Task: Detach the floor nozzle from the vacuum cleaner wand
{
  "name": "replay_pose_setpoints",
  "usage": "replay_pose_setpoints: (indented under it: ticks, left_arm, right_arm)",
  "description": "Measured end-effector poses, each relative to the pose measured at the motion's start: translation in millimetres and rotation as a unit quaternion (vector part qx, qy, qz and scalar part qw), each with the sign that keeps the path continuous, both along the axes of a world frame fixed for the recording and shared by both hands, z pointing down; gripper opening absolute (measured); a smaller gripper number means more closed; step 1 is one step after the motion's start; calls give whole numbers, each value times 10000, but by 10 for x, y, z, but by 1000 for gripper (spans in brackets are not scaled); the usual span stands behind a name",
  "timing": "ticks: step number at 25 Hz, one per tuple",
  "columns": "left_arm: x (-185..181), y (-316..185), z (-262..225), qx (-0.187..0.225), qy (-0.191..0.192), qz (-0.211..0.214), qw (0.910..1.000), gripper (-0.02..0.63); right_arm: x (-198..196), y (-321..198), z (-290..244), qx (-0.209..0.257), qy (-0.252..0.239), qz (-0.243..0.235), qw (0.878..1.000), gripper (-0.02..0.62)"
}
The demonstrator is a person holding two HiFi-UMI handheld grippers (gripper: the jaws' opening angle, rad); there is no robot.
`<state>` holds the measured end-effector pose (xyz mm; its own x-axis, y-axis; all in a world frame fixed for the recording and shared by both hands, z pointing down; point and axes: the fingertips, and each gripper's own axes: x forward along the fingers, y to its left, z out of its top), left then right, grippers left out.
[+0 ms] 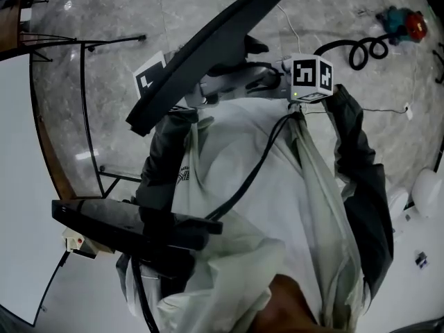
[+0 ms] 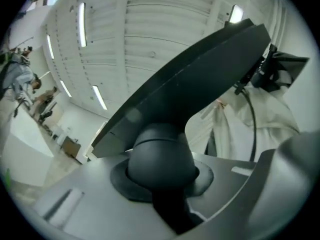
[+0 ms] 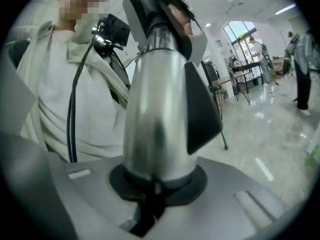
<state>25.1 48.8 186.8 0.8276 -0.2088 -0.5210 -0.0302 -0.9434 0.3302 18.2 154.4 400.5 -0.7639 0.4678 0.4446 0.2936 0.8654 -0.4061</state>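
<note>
Nearest the camera, below the floor nozzle in the head view, is the person's pale jacket. A black cable runs down its front. Low and to the left of the nozzle, a second dark, flat bar crosses the jacket's edge; what it is I cannot tell.

Just under the nozzle the two grippers sit close together. The left gripper has its jaws closed on the nozzle's dark rounded neck, and the broad flat sole slants up and away from it. The right gripper, at the nozzle's right, has its jaws narrow and clamped on the silver wand, which rises in front of the jacket. Whether the wand's end sits in the neck cannot be told.

The nozzle is held in the air, tilted, with its long edge running from lower left to upper right. Beyond it lies a grey marble floor. A thin black metal frame stands left of the nozzle. Well off to its right lies a coiled black hose beside a red and teal object.
</note>
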Motion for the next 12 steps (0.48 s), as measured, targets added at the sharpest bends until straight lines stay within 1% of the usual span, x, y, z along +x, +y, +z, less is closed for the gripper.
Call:
replay_pose_setpoints:
  ticks: [1,2,3,4,5,6,7,8,9,11,12]
  left_arm:
    - [8,-41,7,-146,84,-38,9999,84]
    - [-18,-110,22,-378,228,-132,9989,84]
    - [-90,-208,42,-687,459,-270,9962,84]
    - [-210,-323,64,-1034,780,-432,9906,84]
    - [-369,-431,78,-1317,1131,-591,9830,84]
    - [-542,-505,78,-1458,1429,-723,9763,84]
    - [-700,-539,63,-1462,1603,-834,9726,84]
    - [-821,-546,46,-1385,1601,-956,9727,84]
    - [-899,-541,47,-1286,1412,-1111,9753,84]
    - [-945,-521,144,-1165,694,-1425,9805,86]
    - [-931,-512,238,-1183,314,-1533,9806,86]
  right_arm:
    - [21,-60,20,-4,39,161,9999,40]
    - [10,-164,51,134,98,520,9985,40]
    - [-22,-286,84,391,159,986,9942,40]
    - [-62,-397,110,717,212,1458,9865,40]
    - [-94,-471,132,1062,252,1853,9766,40]
    - [-112,-503,154,1390,279,2135,9666,40]
    - [-115,-505,182,1681,308,2316,9577,40]
    - [-106,-500,213,1924,353,2431,9501,40]
    - [-85,-505,244,2110,417,2516,9436,40]
    - [2,-562,286,2276,531,2667,9350,40]
    - [70,-617,285,2274,548,2760,9323,40]
